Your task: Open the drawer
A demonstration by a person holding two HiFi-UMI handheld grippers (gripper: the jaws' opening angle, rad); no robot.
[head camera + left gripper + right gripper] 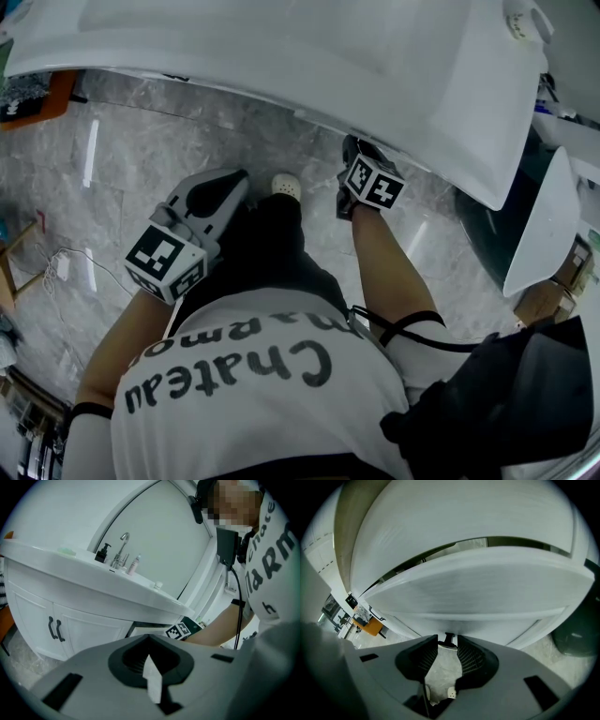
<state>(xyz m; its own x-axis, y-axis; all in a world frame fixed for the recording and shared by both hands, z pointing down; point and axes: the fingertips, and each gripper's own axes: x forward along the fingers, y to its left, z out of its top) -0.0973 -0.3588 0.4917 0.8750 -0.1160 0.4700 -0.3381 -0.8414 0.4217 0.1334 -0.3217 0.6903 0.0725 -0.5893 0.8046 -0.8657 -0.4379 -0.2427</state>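
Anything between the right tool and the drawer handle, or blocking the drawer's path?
Nothing visible. The small dark drawer handle sits clamped in the right tool, and nothing shows before the white curved drawer front.

Pale grey marble floor [187,159] reflected streaks of light. A white vanity counter [375,56] carried a chrome tap [123,545] below an arched mirror [164,541]; its cabinet doors [33,616] had dark handles. An orange seat [370,626] stood beyond

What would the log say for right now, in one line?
right gripper: shut on drawer handle | left gripper: shut
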